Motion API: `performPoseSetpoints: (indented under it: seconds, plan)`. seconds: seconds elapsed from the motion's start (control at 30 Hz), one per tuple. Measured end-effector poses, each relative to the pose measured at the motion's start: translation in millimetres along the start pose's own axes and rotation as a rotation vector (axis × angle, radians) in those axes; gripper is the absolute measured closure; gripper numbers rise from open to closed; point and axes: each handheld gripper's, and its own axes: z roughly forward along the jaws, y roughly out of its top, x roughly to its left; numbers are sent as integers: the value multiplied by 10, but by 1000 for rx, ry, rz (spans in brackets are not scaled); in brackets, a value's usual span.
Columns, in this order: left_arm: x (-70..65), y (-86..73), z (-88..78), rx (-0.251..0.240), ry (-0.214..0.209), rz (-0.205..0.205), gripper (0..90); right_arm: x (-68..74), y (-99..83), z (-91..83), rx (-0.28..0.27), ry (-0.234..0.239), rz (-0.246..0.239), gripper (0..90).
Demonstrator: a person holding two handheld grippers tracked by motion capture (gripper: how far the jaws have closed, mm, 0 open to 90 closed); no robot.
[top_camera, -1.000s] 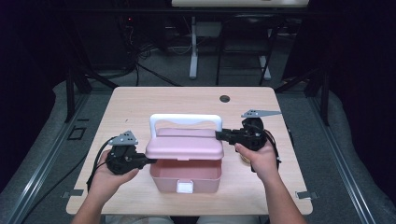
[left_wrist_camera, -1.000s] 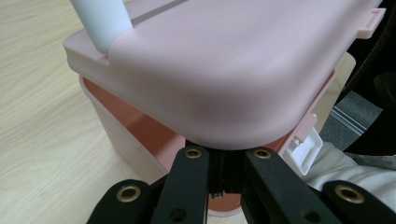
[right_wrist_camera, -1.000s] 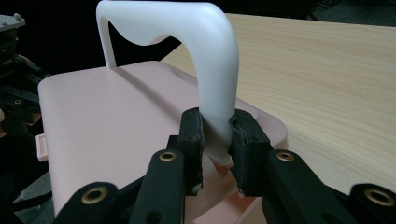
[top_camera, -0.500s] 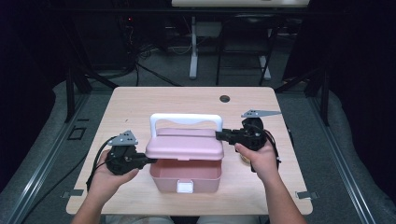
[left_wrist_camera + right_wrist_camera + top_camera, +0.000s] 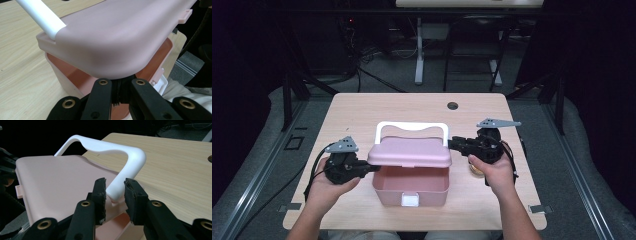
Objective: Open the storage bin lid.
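A pink box (image 5: 412, 187) stands open near the table's front edge. Its pink lid (image 5: 409, 152) is tilted up above it, with a white handle (image 5: 412, 126) along the far side. My left gripper (image 5: 371, 168) is shut on the lid's left rim. In the left gripper view the lid (image 5: 112, 37) runs into the closed jaws of that gripper (image 5: 121, 82), above the box's inside wall (image 5: 72, 75). My right gripper (image 5: 453, 144) sits at the handle's right end. Its jaws have just been opening, and the handle's leg (image 5: 130, 160) stands loosely between the pads of the gripper (image 5: 115, 187).
The light wooden table (image 5: 387, 110) has a round cable hole (image 5: 452, 106) at the back right. A small tan round thing (image 5: 475, 169) lies partly under the right hand. Dark floor, cables and stands surround the table.
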Motion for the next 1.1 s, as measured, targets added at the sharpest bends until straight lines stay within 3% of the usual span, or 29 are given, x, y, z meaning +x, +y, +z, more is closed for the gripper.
performPoseSetpoints:
  seconds: [0.5,0.93,1.1]
  plan:
    - [70,119,-32,-30,-11,5,899,17,-95,-109,31,-61,-21,708]
    - [104,176,-50,-49,-4,1,898,74,-181,-25,83,-95,-60,737]
    - [97,177,-43,-51,-5,3,898,86,-186,3,106,-77,-75,737]
